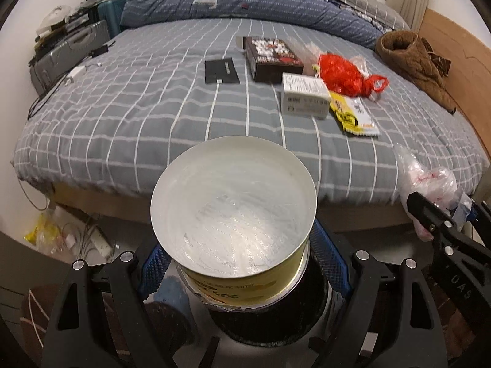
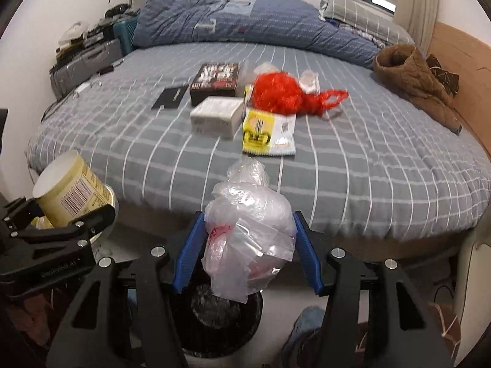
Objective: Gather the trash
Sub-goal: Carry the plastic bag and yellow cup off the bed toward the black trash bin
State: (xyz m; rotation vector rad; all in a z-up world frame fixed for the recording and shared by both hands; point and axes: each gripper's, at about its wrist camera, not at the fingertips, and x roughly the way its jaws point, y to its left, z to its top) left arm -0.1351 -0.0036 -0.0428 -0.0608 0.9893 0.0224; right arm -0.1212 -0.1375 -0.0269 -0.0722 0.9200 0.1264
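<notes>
Bedside: can (image 1: 233,208) between left tongs (image 1: 242,263).

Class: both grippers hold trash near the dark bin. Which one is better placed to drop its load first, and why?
Probably the right gripper: its clear plastic bag hangs over the bin's opening. The left gripper's can also sits above it, seemingly nearer the rim.

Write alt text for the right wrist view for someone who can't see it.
The right gripper holds a crumpled clear plastic bag between its blue fingers, above a round black trash bin. Behind lies a grey checked bed with a red plastic bag and boxes; at left, the left gripper holds a cream cylindrical can.
</notes>
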